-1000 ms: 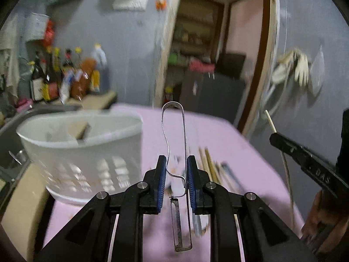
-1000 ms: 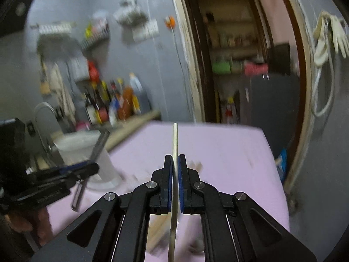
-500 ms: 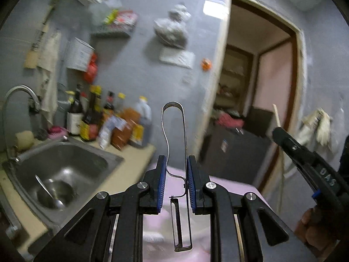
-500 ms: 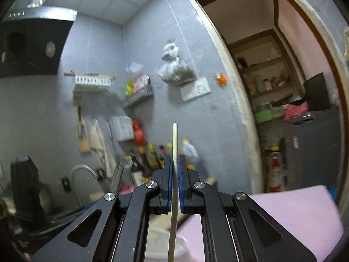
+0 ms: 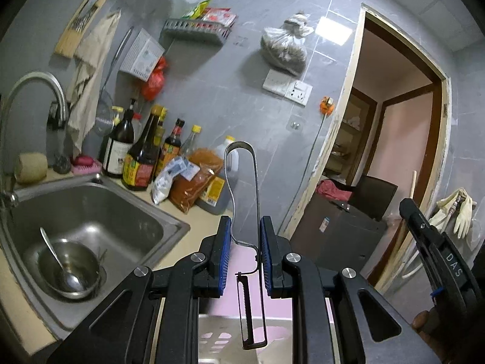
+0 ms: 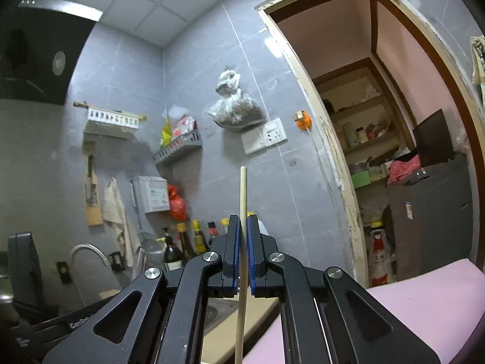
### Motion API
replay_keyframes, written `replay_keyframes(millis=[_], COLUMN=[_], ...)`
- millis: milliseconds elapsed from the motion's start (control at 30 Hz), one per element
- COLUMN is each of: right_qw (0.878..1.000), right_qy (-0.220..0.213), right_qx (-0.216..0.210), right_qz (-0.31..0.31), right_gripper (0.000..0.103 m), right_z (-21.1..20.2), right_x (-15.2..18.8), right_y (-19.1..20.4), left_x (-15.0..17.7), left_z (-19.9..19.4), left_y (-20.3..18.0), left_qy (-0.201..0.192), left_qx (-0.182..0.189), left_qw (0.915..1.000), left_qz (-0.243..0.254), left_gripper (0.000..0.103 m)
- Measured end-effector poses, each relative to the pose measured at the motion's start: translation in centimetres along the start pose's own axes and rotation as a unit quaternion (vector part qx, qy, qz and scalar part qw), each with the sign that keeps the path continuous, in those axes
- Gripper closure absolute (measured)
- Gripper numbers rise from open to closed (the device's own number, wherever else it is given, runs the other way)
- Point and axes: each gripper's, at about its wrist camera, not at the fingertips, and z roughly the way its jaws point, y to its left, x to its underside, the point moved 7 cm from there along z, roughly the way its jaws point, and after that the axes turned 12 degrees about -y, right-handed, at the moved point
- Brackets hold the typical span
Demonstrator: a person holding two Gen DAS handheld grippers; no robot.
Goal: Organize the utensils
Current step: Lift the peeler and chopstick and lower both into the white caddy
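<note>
My left gripper is shut on a metal peeler. Its wire handle loop sticks up past the blue pads and its serrated blade hangs below them. Under the blade shows the rim of a white slotted basket on a pink table. My right gripper is shut on a single wooden chopstick held upright, its tip well above the pads. In the left wrist view the right gripper appears at the right edge with the chopstick rising from it. The left gripper's body shows at lower left in the right wrist view.
A steel sink at the left holds a bowl with a spoon under a curved faucet. Sauce bottles and packets line the counter behind it. An open doorway stands to the right. The pink table reaches the lower right.
Both grippers have risen and tilted up: the table, loose chopsticks and basket dropped out of view, and the sink, wall and ceiling came in. Each still holds its utensil.
</note>
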Motion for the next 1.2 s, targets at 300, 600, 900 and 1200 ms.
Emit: replay_keyframes(millis=[300,600,900,1200], right_qw=[0.998,0.989,0.982,0.98], right_qy=[0.051,0.136,0.176,0.192], right_qx=[-0.015,-0.036,-0.044,-0.042], right_qz=[-0.023,-0.038,-0.047,-0.043], right_gripper=[0.1,0.1,0.1,0.098], right_z=[-0.7,-1.4,-2.3,-2.8], right_x=[3.0,5.5,7.1,7.7], right_y=[-0.2,0.6,0.7,0.3], left_x=[2.8,4.6,5.5,6.4], left_z=[-1.9,-2.9,-3.2,-3.2], left_y=[-0.5,-1.5,-1.5,-1.8], left_qy=[0.005,0.024,0.058,0.081], left_qx=[-0.006,-0.023,-0.024,-0.014], left_qw=[0.9999,0.9981,0.9958,0.9939], left_qz=[0.007,0.051,0.067,0.073], left_gripper=[0.088,0.087,0.087,0.086])
